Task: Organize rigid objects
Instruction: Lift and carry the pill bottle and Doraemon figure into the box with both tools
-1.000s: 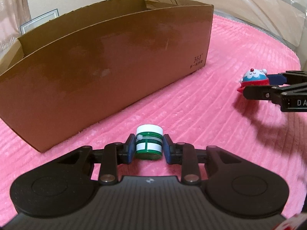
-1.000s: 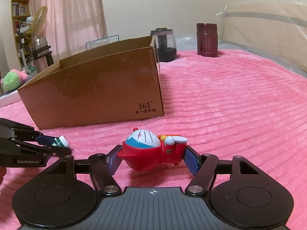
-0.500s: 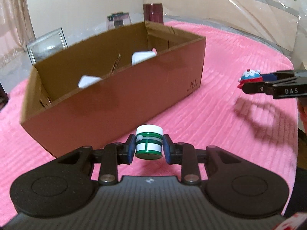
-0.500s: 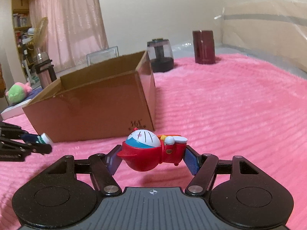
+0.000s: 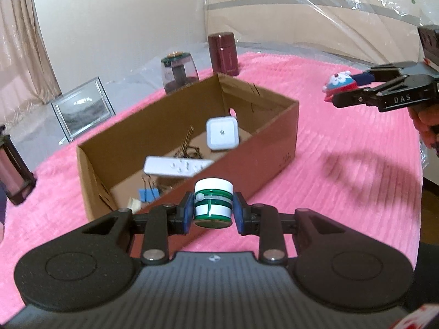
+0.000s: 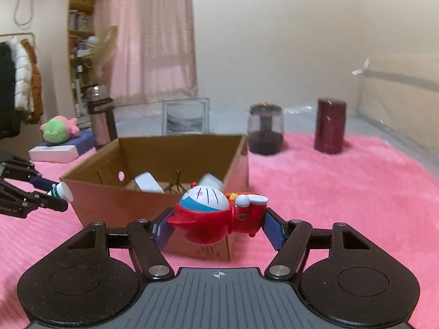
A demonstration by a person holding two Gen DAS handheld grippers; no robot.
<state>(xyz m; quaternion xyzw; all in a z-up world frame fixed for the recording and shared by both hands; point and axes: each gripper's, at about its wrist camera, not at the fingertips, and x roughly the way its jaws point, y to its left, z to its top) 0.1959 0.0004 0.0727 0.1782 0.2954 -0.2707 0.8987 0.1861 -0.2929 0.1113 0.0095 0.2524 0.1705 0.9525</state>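
Gripping the small jar (image 5: 213, 203), light and hard, across its sides with my left claw (image 5: 213, 213), near the cardboard box (image 5: 271, 139); right claw (image 6: 219, 226) is clamping the slick plastic toy (image 6: 216, 216) beside it.

- A home, most likely a bedroom: the cardboard box (image 6: 153, 192) sits on a pink ribbed plush blanket (image 6: 343, 192) spread like bedding.
- Behind the box, pale pink curtains (image 6: 153, 41) hang over a lit window.
- Left of the box and further back, a bookshelf (image 6: 81, 52) is crammed with books and small things.
- At the far left of the box, coats (image 6: 19, 74) hang from a clothes rail.
- Just left of the box, a green and pink plush toy (image 6: 59, 130) lies on a low stack.
- Right of the box, a dark red flask (image 6: 329, 126) and a dark glass jar (image 6: 264, 128) stand on the blanket.
- Behind the box, a small glass picture frame (image 6: 186, 118) stands upright.
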